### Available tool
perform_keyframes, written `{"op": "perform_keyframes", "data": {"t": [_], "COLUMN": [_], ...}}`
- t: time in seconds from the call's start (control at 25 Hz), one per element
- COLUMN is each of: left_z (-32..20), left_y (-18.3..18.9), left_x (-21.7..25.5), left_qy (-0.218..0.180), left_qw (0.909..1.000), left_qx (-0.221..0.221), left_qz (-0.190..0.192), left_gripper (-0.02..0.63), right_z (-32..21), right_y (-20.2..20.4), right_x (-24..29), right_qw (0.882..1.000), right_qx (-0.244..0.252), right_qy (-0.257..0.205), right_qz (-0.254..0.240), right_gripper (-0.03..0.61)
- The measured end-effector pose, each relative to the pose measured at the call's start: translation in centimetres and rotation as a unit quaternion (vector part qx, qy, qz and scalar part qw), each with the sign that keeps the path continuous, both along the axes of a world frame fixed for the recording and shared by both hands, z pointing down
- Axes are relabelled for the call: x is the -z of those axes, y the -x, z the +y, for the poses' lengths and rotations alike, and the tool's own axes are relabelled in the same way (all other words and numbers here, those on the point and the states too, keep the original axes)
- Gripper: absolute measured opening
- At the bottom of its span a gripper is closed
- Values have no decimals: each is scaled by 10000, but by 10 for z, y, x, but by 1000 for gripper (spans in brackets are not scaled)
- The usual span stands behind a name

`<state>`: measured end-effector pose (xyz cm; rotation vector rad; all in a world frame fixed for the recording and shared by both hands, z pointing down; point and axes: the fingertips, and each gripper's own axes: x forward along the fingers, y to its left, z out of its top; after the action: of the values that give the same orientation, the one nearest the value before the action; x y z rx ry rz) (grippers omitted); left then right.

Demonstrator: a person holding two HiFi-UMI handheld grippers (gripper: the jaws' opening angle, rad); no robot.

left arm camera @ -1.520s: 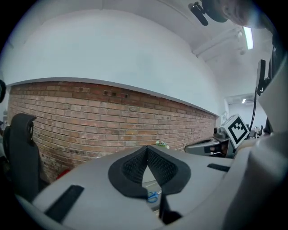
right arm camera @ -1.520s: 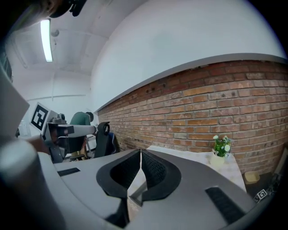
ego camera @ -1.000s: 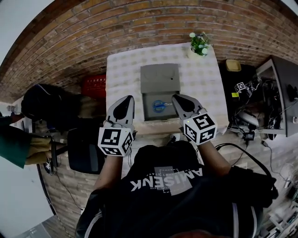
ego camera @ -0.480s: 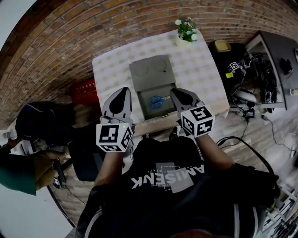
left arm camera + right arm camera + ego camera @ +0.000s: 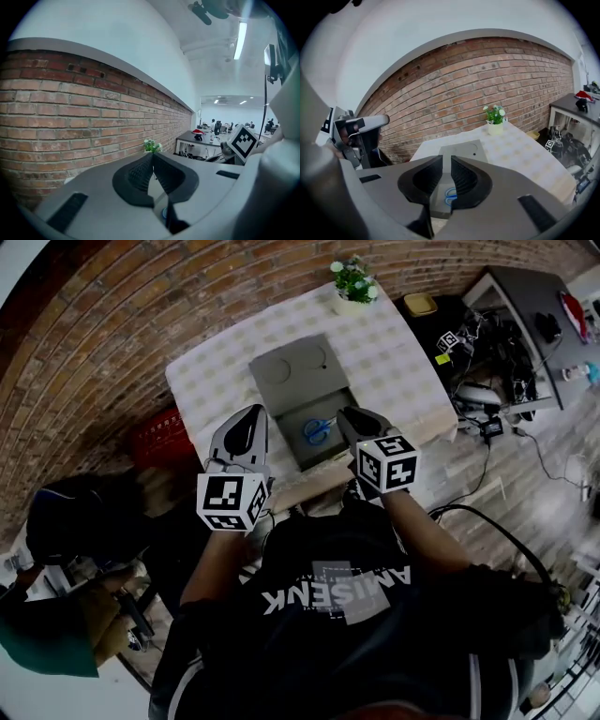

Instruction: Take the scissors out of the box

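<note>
The grey box (image 5: 323, 448) stands open on the checked table (image 5: 394, 362), its lid (image 5: 295, 371) folded flat behind it. Blue-handled scissors (image 5: 319, 429) lie inside the box. My left gripper (image 5: 253, 414) hovers at the box's left edge, shut, with nothing between its jaws (image 5: 153, 154). My right gripper (image 5: 345, 415) hangs at the box's right edge. Its jaws are opening to a narrow gap (image 5: 446, 159) and hold nothing. Through that gap I see the scissors (image 5: 449, 194) lower down in the box (image 5: 440, 206).
A small potted plant (image 5: 353, 282) stands at the table's far corner. A red crate (image 5: 155, 432) sits on the floor left of the table. A dark desk with cables and gear (image 5: 497, 352) stands to the right. The brick wall (image 5: 454, 93) runs behind the table.
Both grippers have sunk and closed in on the box's two sides. The head view has swung, so the table now lies tilted and further up the picture.
</note>
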<state>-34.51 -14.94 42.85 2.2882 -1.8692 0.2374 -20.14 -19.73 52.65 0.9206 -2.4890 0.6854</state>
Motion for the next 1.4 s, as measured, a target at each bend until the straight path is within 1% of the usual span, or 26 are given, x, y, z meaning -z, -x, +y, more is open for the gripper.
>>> {"op": "perform_keyframes", "data": {"t": [0.16, 0.32, 0.44, 0.52, 0.68, 0.8, 0.92, 0.96, 1.12, 1.28, 1.4], "left_z": [2, 2, 2, 3, 1, -2, -2, -3, -4, 0, -2], "left_y": [-1, 2, 7, 10, 16, 19, 21, 22, 25, 42, 32], "left_x": [-28, -60, -83, -100, -130, -139, -150, -152, -164, -172, -176], "left_qy": [259, 552, 757, 891, 1156, 1209, 1263, 1282, 1407, 1521, 1585], "left_qw": [9991, 9968, 9945, 9930, 9889, 9866, 9843, 9835, 9797, 9765, 9740], "left_qx": [-345, -581, -718, -776, -936, -1093, -1235, -1275, -1419, -1526, -1615], "left_qz": [25, -12, 1, 28, -14, 34, 40, 29, 161, -63, 98], "left_gripper": [12, 12, 12, 12, 12, 12, 12, 12, 12, 12, 12], "right_z": [14, 28, 31, 35, 46, 50, 50, 48, 39, 40, 39], "right_y": [8, 18, 23, 25, 35, 43, 42, 41, 32, 51, 38], "right_x": [-28, -55, -74, -90, -122, -139, -155, -160, -179, -196, -200], "right_qw": [9984, 9934, 9861, 9782, 9563, 9419, 9253, 9189, 8913, 8668, 8473], "right_qx": [-325, -697, -1142, -1503, -2046, -2375, -2746, -2891, -3503, -3813, -4115], "right_qy": [451, 915, 1204, 1430, 2088, 2369, 2611, 2679, 2878, 3212, 3357], "right_qz": [27, 46, 31, 44, -101, -166, -169, -161, -26, -138, -123], "right_gripper": [101, 107, 136, 142, 156, 161, 225, 236, 236, 235, 230]}}
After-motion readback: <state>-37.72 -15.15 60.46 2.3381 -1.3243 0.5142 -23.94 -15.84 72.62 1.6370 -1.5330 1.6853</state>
